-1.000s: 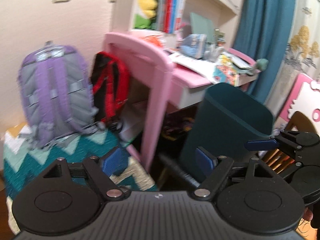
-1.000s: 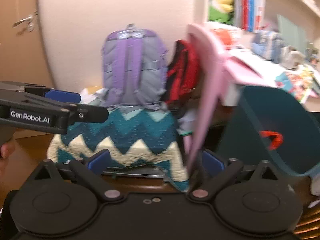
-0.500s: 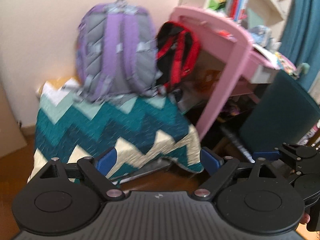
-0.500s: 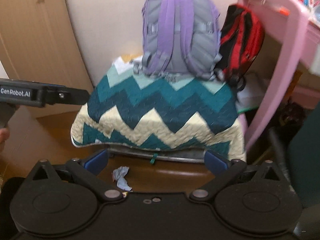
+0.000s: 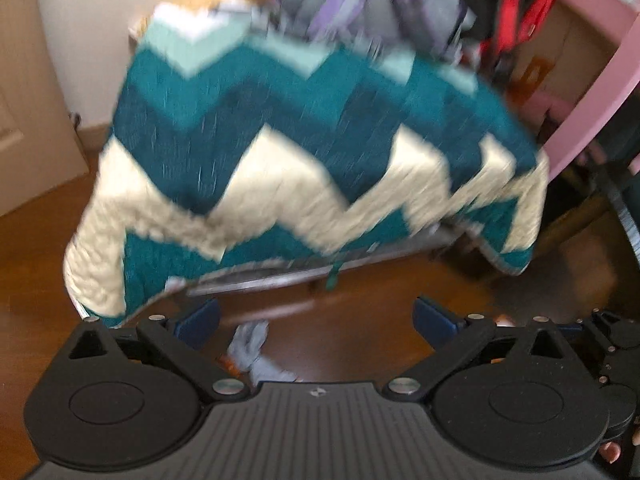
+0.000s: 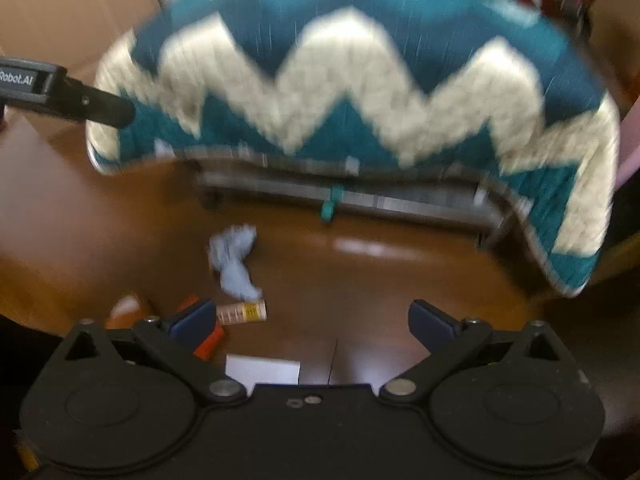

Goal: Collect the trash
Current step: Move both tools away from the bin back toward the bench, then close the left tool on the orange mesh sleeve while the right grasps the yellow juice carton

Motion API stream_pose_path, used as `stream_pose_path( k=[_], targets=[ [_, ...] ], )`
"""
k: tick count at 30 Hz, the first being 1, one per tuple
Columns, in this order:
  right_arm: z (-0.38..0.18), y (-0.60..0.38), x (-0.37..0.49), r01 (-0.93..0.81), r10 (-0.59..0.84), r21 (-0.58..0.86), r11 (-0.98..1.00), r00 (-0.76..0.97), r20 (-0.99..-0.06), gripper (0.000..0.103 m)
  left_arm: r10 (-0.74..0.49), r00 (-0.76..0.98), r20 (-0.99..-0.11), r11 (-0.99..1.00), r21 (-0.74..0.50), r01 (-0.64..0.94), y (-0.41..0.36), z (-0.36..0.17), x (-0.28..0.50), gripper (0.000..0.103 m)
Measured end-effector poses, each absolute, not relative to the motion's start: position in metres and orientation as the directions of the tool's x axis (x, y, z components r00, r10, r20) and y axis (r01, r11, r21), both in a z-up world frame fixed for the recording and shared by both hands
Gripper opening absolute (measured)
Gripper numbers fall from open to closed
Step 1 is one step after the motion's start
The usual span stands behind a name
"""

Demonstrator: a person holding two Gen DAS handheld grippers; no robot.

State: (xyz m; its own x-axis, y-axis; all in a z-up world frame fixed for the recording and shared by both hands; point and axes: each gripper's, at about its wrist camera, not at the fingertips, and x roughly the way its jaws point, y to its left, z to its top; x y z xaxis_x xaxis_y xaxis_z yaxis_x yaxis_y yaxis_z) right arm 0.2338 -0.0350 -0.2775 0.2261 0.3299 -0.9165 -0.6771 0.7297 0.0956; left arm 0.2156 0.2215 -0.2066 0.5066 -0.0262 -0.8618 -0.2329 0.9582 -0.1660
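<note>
Trash lies on the brown wooden floor (image 6: 360, 280). A crumpled grey-blue tissue (image 6: 234, 260) sits in front of the covered bench, and also shows low in the left wrist view as a grey wad (image 5: 250, 346). Beside it lie a small tan bottle with a yellow label (image 6: 242, 313), an orange piece (image 6: 208, 344) and a white card (image 6: 262, 370). My left gripper (image 5: 316, 318) points down at the floor with its jaws opening and nothing between them. My right gripper (image 6: 312, 320) is open and empty, just above the bottle and card.
A bench draped in a teal and cream zigzag quilt (image 5: 280, 168) fills the middle. A purple backpack (image 5: 360, 0) and a red and black one (image 5: 516, 4) stand on it. A pink desk leg (image 5: 592, 92) is at right. The left gripper's arm (image 6: 60, 92) crosses the right view.
Both views have swung down from the wall, backpacks and desk to the quilt edge and the floor. The trash has come into sight. The left jaws have spread wider.
</note>
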Motion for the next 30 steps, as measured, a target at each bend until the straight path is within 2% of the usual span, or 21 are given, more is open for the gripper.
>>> stream_pose_path(
  k=[4, 10, 12, 23, 30],
  targets=[
    [-0.332, -0.029, 0.227, -0.649, 0.263, 0.109, 0.753, 0.145, -0.954, 0.102, -0.009, 0.400, -0.917, 0.976, -0.096, -0.197, 0.231, -0.271, 0.223, 0.103],
    [-0.408, -0.025, 0.220, -0.600, 0.172, 0.137, 0.788, 0.001, -0.985, 0.101, -0.032, 0.212, -0.977, 0.997, -0.045, -0.060, 0.229, -0.358, 0.225, 0.103],
    [-0.432, -0.028, 0.219, -0.565, 0.134, 0.139, 0.813, -0.052, -0.990, 0.100, -0.056, 0.151, -0.987, 0.998, -0.062, -0.032, 0.229, -0.386, 0.222, 0.103],
    [-0.531, -0.033, 0.215, -0.471, -0.009, 0.110, 0.875, -0.244, -0.970, 0.099, -0.149, -0.086, -0.985, 0.985, -0.140, -0.098, 0.234, -0.512, 0.205, 0.103],
    [-0.566, -0.030, 0.207, -0.425, -0.022, 0.132, 0.895, -0.340, -0.940, 0.099, -0.191, -0.181, -0.965, 0.976, -0.167, -0.139, 0.230, -0.571, 0.198, 0.103]
  ],
)
